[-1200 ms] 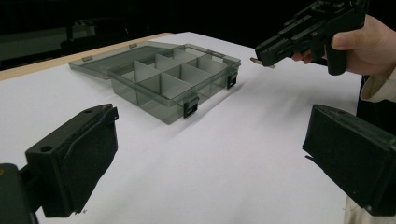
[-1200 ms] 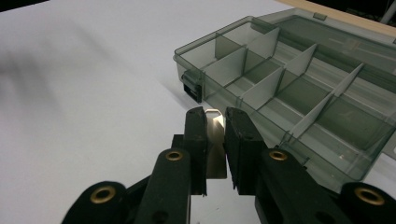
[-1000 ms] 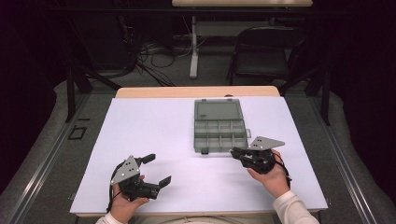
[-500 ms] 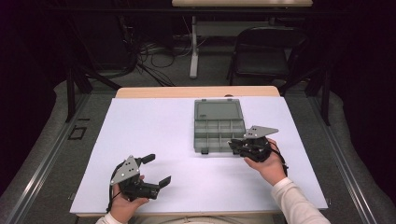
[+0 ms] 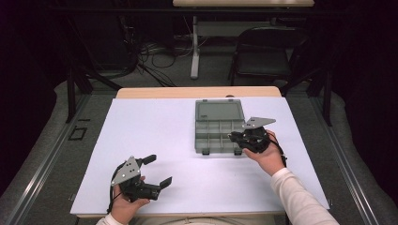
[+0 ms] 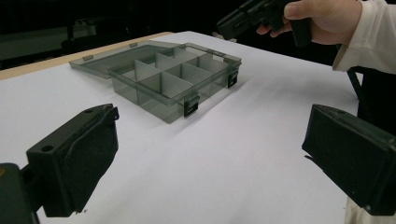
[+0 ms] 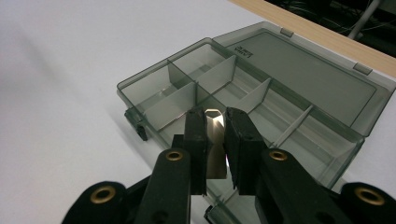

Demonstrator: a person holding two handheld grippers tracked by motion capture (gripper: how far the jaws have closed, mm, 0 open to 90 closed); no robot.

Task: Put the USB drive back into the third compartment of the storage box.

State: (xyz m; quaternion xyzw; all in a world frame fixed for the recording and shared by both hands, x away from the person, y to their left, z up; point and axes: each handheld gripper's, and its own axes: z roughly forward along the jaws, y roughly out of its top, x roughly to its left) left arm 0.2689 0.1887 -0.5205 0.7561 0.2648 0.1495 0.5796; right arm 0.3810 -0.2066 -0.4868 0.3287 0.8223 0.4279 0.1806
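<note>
Since the earlier frames our right gripper (image 5: 238,136) has moved from the bare bench (image 5: 155,131) beside the box to a position over the near right corner of the compartment box (image 5: 213,133), while our left gripper (image 5: 157,171) has stayed at the near left of the bench. We see, in the right gripper view, the right fingers (image 7: 196,135) clenched on a small flat metal piece (image 7: 215,140) held upright above the box's front compartments. We note the box lies open at the middle of the white sheet, its lid (image 7: 308,65) folded flat toward the far edge, its dividers (image 6: 163,79) standing upright. Our left fingers (image 6: 74,154) are released, spread wide, well apart from the box
</note>
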